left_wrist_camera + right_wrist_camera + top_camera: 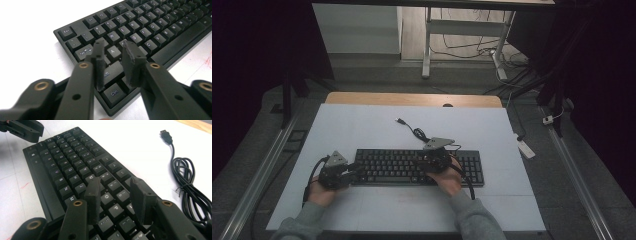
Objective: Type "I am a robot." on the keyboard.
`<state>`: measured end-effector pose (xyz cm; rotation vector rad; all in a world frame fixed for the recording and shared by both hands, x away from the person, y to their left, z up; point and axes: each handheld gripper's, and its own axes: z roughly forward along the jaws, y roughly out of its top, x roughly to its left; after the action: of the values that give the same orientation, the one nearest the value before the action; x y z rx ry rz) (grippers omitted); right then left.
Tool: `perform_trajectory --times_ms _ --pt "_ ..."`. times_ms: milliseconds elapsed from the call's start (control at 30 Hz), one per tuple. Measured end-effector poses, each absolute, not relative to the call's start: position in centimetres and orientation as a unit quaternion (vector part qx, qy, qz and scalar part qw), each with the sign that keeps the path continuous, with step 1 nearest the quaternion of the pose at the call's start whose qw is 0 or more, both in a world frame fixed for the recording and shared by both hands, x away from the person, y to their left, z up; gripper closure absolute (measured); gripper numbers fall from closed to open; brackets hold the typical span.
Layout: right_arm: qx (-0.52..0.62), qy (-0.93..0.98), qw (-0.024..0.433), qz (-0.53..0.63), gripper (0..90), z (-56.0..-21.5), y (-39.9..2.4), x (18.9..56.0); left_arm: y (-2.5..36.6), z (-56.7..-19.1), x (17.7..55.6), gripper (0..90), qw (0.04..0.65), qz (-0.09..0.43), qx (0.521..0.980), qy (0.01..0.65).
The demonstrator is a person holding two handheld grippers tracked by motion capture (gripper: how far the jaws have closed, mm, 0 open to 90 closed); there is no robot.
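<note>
Here, scene: a black full-size plastic keyboard (417, 167) lies flat on a white tabletop (377, 130), long edge facing the person.
High view: both hands at the keyboard; left gripper (343, 172) at its left end, right gripper (433, 161) over the right-of-centre keys. Bare wooden strip (412, 99) along the table's far edge.
Left gripper view: key legends readable — Esc, Tab, Shift, Ctrl; a faint red mark (208, 60) on the tabletop beside the keyboard.
Right gripper view: coiled black USB cable (186, 182) with its plug (166, 135) lying loose on the table beyond the keyboard; the left gripper (22, 128) at the keyboard's far corner.
Left gripper (113, 65): jaws spread a little, nothing between the pads, hovering just above the Tab–Shift–A corner of the keyboard (150, 27).
Right gripper (117, 202): jaws spread wider, nothing pinched, poised over the U–O–P keys of the keyboard (62, 162).
Contact with keys: cannot tell.
</note>
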<state>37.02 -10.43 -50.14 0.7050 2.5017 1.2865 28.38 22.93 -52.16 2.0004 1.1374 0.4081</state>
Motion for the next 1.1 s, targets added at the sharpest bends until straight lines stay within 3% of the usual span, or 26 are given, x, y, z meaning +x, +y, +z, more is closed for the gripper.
perform_trajectory --times_ms 267,467,1100 --pt "0.245 0.856 0.128 0.436 59.0 -49.9 -12.0 36.5 23.2 -52.1 28.4 53.5 0.394 0.162 0.781 0.457" --pt "0.251 0.856 0.142 0.428 58.3 -49.6 -14.4 35.6 23.4 -52.0 28.4 46.2 0.398 0.160 0.776 0.462" --pt "0.295 0.835 0.171 0.431 57.0 -49.6 -22.4 31.7 24.1 -51.6 28.5 42.1 0.416 0.149 0.765 0.468"
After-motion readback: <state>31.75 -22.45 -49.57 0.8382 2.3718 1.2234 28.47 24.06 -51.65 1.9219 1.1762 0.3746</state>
